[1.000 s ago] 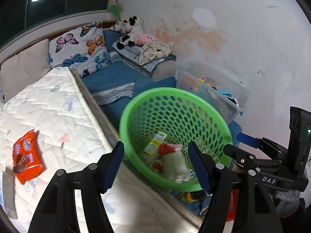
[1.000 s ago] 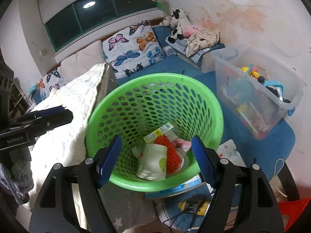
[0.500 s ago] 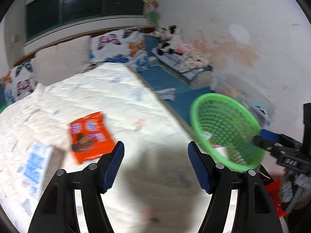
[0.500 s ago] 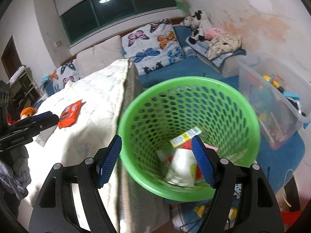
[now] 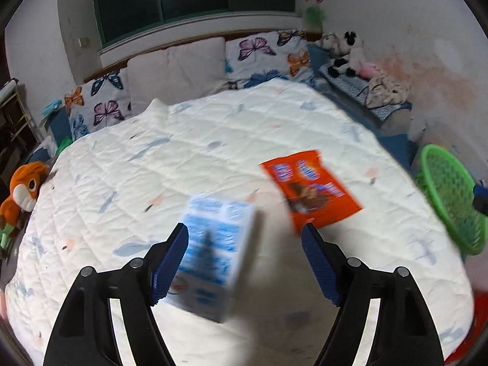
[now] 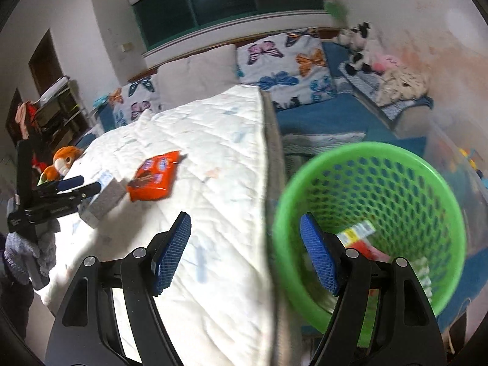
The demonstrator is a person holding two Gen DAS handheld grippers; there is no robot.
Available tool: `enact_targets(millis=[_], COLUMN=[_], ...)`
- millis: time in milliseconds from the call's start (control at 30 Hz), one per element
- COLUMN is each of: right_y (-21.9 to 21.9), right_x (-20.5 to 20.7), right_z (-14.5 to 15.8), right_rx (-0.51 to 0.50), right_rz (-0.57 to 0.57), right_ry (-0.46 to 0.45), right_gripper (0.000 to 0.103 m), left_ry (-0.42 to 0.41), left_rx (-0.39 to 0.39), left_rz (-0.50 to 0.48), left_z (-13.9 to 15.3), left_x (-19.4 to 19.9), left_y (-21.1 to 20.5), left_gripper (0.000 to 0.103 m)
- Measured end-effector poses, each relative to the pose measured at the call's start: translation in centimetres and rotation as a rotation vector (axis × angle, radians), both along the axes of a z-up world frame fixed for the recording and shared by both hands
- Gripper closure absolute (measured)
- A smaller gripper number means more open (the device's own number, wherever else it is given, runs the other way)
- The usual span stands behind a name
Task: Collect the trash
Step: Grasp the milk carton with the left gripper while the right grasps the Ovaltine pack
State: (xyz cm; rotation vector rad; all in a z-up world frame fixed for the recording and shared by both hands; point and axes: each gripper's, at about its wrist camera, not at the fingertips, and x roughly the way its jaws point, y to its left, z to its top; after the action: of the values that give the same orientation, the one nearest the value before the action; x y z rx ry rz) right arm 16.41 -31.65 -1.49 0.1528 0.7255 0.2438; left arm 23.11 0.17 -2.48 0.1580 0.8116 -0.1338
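Over the bed [image 5: 213, 140], I am holding my left hand-held gripper [image 5: 244, 262] spread above a blue-white carton [image 5: 213, 253], print blurred unreadable; right hand-held gripper [image 6: 245, 253] is hanging spread beside the green basket [image 6: 381, 158], orange wrapper [image 5: 311, 192] nearby.

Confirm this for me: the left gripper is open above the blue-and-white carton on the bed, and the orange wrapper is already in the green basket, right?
Not quite. The orange wrapper is not in the green basket; it lies on the bed, beside the blue-and-white carton, as both wrist views show. The left gripper is indeed open above the carton.
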Motion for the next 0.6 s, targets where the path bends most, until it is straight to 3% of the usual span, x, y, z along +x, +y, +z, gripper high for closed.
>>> enact_targets(millis=[100,600], right_y=[2.0,9.9], right_x=[1.3,6.1], right_z=[0.2,-0.4], right_rx=[-0.006,-0.074], right_rz=[0.039,0.174], right_ry=[0.008,0.038], right_gripper=[0.029,0.029], left_ry=[0.021,0.103], left_rx=[0.021,0.001], left_rz=[0.011,-0.005], left_z=[-0.9,-3.7], left_x=[0.7,2.9], left_y=[1.4,3.2], left_gripper=[0.023,0.023])
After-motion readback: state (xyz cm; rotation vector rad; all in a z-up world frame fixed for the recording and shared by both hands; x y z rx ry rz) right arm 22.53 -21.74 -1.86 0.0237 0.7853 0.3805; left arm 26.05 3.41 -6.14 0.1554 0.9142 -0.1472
